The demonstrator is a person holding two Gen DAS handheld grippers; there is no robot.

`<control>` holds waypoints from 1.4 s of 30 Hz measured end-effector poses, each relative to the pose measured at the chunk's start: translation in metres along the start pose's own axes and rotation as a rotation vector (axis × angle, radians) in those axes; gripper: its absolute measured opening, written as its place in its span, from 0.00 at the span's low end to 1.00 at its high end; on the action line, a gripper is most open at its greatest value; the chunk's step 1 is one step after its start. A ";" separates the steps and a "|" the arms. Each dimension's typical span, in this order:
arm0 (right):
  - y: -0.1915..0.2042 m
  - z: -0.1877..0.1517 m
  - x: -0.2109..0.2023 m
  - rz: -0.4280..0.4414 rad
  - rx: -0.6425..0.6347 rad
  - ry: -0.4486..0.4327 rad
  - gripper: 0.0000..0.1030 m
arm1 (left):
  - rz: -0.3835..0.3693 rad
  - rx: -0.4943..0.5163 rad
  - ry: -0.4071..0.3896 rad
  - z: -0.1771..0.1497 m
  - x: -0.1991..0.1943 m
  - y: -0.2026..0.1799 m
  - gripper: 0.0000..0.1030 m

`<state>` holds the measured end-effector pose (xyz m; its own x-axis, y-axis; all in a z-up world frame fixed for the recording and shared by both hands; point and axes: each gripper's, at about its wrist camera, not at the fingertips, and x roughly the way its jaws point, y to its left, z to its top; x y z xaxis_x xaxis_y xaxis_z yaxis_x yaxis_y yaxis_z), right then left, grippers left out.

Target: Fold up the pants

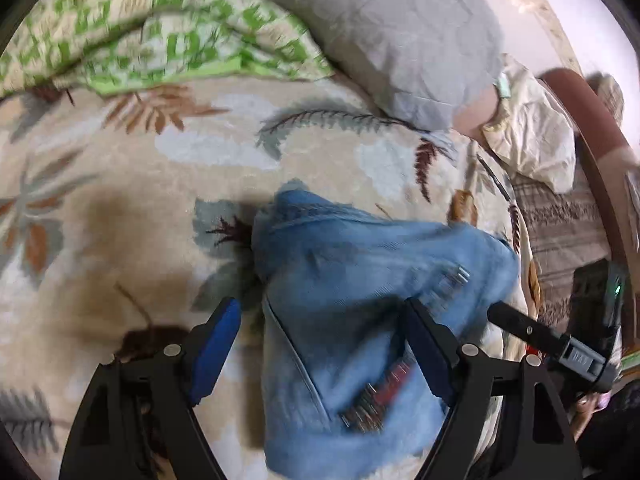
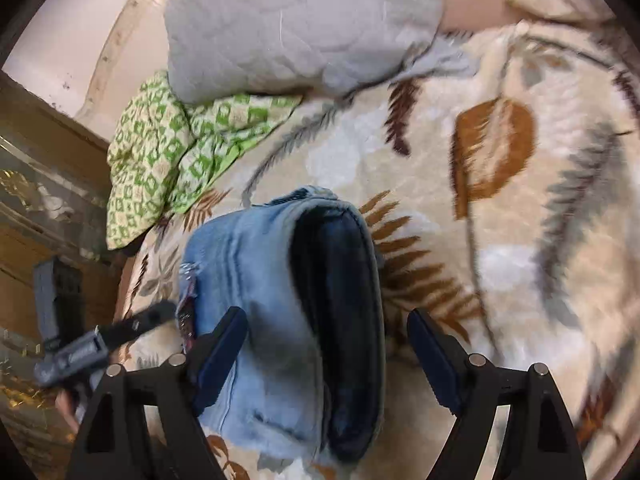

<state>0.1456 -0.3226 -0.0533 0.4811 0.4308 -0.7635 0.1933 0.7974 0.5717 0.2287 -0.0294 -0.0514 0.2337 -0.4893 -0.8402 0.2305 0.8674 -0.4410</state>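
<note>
Jeans (image 1: 360,320) lie folded into a thick bundle right in front of us on the leaf-print blanket (image 1: 160,184), light blue denim with a dark inner layer (image 2: 340,320) showing along one edge in the right wrist view. Our left gripper (image 1: 320,348) stands wide over the bundle, its blue pads (image 1: 216,348) spread to either side of the denim and not pressing on it, so we hold nothing there. Our right gripper (image 2: 328,356) is likewise spread wide, the folded jeans lying below and between its fingers without being pinched. From the left camera we see the other gripper's black finger reaching in at the bundle's right edge; from the right camera the left tool shows at the lower left, blurred. A patch of red and metallic trim (image 1: 380,396) sits on the denim near our left gripper's right finger. Farther out, the cream blanket spreads with brown and grey-green fern leaves. Beyond that, a green-and-white checked quilt (image 1: 160,32) lies crumpled, and just beside it rests a grey quilted pillow (image 1: 400,32). A cream pillow (image 1: 528,132) sits past the grey one, near a brown wooden bed rail (image 1: 592,128)
</note>
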 end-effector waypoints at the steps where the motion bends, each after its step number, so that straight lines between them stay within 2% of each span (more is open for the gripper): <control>1: -0.010 -0.001 0.007 0.041 0.029 0.012 0.82 | -0.052 -0.033 0.011 0.000 0.009 0.010 0.80; 4: -0.032 -0.003 0.022 0.015 0.144 0.039 0.82 | -0.100 -0.122 0.032 -0.004 0.020 0.017 0.66; 5: -0.032 -0.002 0.025 0.024 0.148 0.050 0.81 | -0.077 -0.112 0.025 -0.004 0.020 0.013 0.66; 7: -0.029 0.001 0.027 0.054 0.136 0.062 0.77 | -0.076 -0.119 0.011 -0.006 0.018 0.011 0.67; 9: -0.022 0.002 0.027 0.080 0.107 0.063 0.67 | -0.086 -0.142 0.003 -0.007 0.020 0.014 0.69; 10: -0.020 0.004 0.031 0.072 0.100 0.066 0.65 | -0.098 -0.150 0.009 -0.006 0.024 0.016 0.70; 13: -0.026 0.003 0.041 0.095 0.158 0.076 0.65 | -0.128 -0.183 0.070 -0.001 0.040 0.020 0.70; 16: -0.025 -0.002 0.036 0.085 0.162 0.081 0.65 | -0.140 -0.172 0.074 0.001 0.039 0.017 0.67; 19: -0.025 -0.007 0.027 0.074 0.179 0.063 0.65 | -0.136 -0.148 0.072 0.000 0.038 0.014 0.69; 22: -0.018 -0.012 0.012 0.138 0.169 0.027 0.65 | -0.167 -0.178 0.082 -0.001 0.038 0.022 0.70; 24: -0.006 -0.014 0.010 0.118 0.133 0.016 0.66 | -0.156 -0.162 0.075 -0.002 0.035 0.021 0.70; 26: 0.001 -0.016 0.016 0.090 0.096 0.035 0.69 | -0.125 -0.129 0.062 -0.003 0.034 0.015 0.69; 30: 0.000 -0.016 0.033 0.050 0.085 0.068 0.68 | -0.116 -0.136 0.061 -0.005 0.033 0.014 0.68; 34: -0.010 -0.015 0.040 0.106 0.113 0.129 0.68 | -0.095 -0.137 0.067 -0.009 0.030 0.015 0.67; 36: -0.018 -0.017 0.045 0.153 0.166 0.145 0.68 | -0.082 -0.123 0.063 -0.011 0.031 0.012 0.68; 37: -0.018 -0.016 0.046 0.153 0.165 0.142 0.66 | -0.069 -0.114 0.060 -0.011 0.032 0.010 0.68; 39: -0.006 -0.015 0.043 0.126 0.102 0.133 0.51 | -0.048 -0.104 0.065 -0.012 0.036 0.006 0.68; 40: -0.002 -0.016 0.040 0.115 0.079 0.124 0.49 | -0.045 -0.103 0.060 -0.013 0.036 0.006 0.66; 42: 0.003 -0.017 0.036 0.105 0.057 0.114 0.42 | -0.055 -0.113 0.043 -0.015 0.031 0.004 0.57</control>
<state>0.1489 -0.2974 -0.0841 0.4018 0.5582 -0.7259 0.1969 0.7215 0.6638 0.2223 -0.0396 -0.0836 0.1828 -0.5342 -0.8254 0.1336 0.8452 -0.5174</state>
